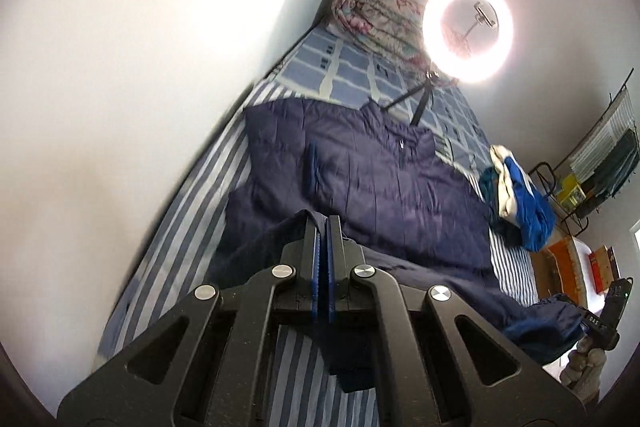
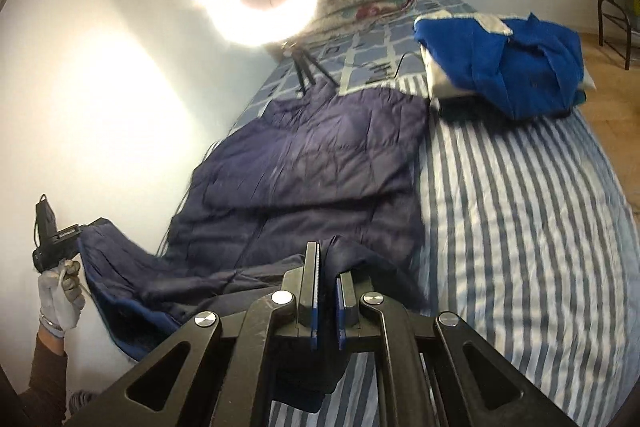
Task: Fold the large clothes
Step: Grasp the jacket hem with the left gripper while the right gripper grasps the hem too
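— Bed (image 2: 520, 227), striped sheet: contents?
— Navy quilted jacket (image 2: 312, 163) spread flat; hem lifted, pinched in jaws of left gripper (image 1: 323, 223) and right gripper (image 2: 326, 251); blue garment (image 2: 512, 67) beside

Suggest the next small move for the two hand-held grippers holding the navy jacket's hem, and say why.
Probably carry both corners forward toward the collar to fold the navy jacket in half. The left hand-held gripper and right hand-held gripper are each shut on the near hem, lifted off the striped bedsheet, while the upper body lies flat, collar toward the ring light.
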`<state>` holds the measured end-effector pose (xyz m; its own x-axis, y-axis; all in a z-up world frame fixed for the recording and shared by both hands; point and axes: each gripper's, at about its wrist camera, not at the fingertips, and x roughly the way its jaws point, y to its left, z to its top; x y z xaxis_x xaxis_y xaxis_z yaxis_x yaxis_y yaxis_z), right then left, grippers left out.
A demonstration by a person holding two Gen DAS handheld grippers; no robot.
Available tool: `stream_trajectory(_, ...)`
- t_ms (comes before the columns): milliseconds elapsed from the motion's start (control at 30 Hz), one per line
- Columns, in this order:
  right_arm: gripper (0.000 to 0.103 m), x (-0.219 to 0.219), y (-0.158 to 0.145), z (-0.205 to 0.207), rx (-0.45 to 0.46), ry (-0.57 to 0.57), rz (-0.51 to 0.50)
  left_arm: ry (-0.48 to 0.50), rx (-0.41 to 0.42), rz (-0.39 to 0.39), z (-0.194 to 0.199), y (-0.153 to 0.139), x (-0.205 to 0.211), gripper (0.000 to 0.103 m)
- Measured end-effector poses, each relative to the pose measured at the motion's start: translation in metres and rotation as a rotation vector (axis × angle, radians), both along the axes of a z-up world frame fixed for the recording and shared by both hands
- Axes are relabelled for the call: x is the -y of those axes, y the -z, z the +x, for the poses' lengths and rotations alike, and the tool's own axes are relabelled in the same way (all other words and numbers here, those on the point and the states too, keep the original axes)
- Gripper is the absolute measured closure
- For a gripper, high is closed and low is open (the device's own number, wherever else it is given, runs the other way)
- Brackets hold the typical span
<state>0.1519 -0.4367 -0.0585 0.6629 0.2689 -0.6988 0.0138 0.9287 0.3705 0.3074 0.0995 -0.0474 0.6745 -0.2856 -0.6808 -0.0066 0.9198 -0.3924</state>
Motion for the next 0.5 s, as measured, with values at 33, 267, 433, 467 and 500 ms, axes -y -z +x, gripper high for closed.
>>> stream_trajectory(33,0.1,0.001,-0.001,0.012,0.002,0.002,-0.015,-0.003,0.001,0.005,0.007,0.0,0.002,0.103)
stream_trajectory(267,0.1,0.016,0.013,0.094,-0.028,0.036,-0.017,-0.023,-0.023,0.043,0.094,0.022,0.021,0.103)
stream_trajectory(433,0.1,0.023,0.042,0.151,-0.079,0.072,-0.03,-0.042,-0.071,0.084,0.146,0.058,0.034,0.103)
stream_trajectory(467,0.1,0.025,0.051,0.163,-0.093,0.08,-0.035,-0.047,-0.086,0.085,0.156,0.068,0.035,0.103)
stream_trajectory(500,0.1,0.025,0.056,0.17,-0.101,0.084,-0.04,-0.051,-0.098,0.086,0.163,0.076,0.035,0.103)
